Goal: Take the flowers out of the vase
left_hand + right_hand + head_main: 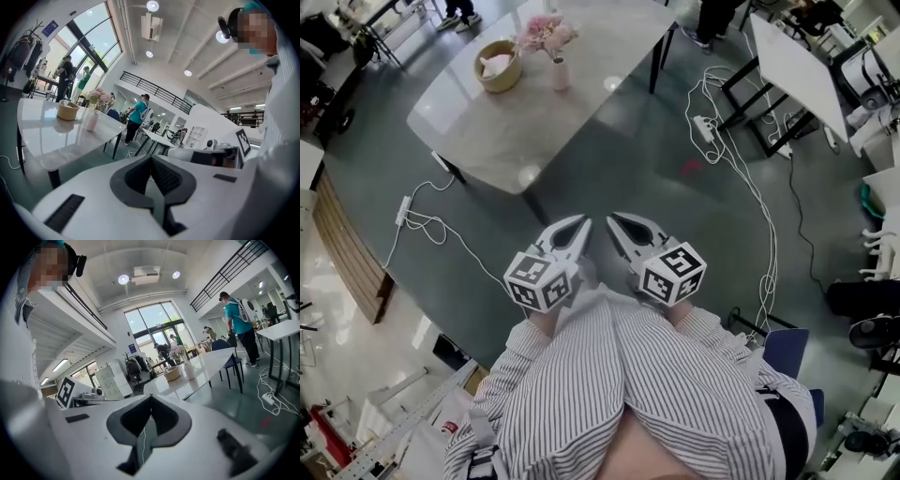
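While the grey floor (609, 178) fills most of the head view, a broad pale tabletop (581, 112) with a glossy, stone-like surface stands on dark legs at the top of it. Near the bottom edge the person's striped shirt (619, 394) spreads across the frame. Both hands are held close in front of it — well apart from the tabletop, with bare floor between.

The left gripper (579, 223) and the right gripper (614, 218) sit just beside each other, pointing toward the tabletop. Each carries a marker cube (542, 281) at its back. In the left gripper view the jaws are clenched, the dark pads meeting tip to tip with nothing between them. The right gripper view shows its jaws likewise pressed together and empty.

On the far part of the tabletop rests a round tan basket (499, 66) with something pale inside it. Just beside the basket a small pale vase (560, 73) stands upright — the pink flowers (547, 34) sit in it, their heads bunched above its neck.

White cables (741, 159) trail over the floor to the right of the tabletop, and a power strip (706, 127) lies among them.
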A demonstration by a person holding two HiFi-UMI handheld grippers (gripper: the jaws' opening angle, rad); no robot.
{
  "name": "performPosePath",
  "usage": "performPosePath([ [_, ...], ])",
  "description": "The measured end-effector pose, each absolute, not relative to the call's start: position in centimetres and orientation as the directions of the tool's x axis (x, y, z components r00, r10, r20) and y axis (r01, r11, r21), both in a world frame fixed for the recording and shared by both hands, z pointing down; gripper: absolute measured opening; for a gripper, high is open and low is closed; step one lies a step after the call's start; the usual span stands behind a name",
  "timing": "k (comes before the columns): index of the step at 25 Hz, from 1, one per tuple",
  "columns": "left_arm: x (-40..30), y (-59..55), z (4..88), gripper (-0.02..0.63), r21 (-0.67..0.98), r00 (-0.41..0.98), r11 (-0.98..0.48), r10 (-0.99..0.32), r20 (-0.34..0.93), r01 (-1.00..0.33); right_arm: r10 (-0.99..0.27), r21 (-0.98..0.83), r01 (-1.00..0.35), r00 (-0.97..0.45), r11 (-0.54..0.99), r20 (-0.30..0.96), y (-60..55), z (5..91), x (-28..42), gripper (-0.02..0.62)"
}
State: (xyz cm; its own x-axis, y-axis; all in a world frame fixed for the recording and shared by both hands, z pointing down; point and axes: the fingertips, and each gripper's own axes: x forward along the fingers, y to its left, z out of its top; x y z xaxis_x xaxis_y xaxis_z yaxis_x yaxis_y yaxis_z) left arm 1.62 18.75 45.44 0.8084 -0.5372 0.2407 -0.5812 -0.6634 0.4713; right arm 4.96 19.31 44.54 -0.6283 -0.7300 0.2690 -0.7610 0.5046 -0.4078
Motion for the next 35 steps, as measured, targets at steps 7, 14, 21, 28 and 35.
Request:
performPosePath([
  [7,0.3,10.6,44.6,0.012,0.469,0.82,-0.677,-0.523,0.234,-0.566,-0.737,-0.39,-0.78,-0.609,0.489,0.294,11.5,44.1,3.6,0.015],
  [14,-0.5,4.2,43.9,0.012,0.451,0.838,-0.71,-0.498,0.222,-0.541,-0.75,-0.375,-0.788,-0.598,0.488,0.281,5.0,43.5,2.2,0.015],
  [21,-1.6,-1.7,43.9,0.012,0.413,0.839,-0.732,-0.495,0.225,-0.542,-0.76,-0.353,-0.796,-0.59,0.491,0.274,-0.3,43.7,1.0,0.015],
  [28,-1.1,-3.8,44.7,0.012,0.424,0.857,-0.746,-0.461,0.228,-0.514,-0.765,-0.364,-0.808,-0.572,0.463,0.297,-2.7,44.4,1.3,0.015],
  [35,-0.2,-5.2,45.6,0.011,0.453,0.86,-0.732,-0.455,0.232,-0.509,-0.749,-0.374,-0.811,-0.571,0.45,0.336,-3.3,45.7,1.7,0.015],
])
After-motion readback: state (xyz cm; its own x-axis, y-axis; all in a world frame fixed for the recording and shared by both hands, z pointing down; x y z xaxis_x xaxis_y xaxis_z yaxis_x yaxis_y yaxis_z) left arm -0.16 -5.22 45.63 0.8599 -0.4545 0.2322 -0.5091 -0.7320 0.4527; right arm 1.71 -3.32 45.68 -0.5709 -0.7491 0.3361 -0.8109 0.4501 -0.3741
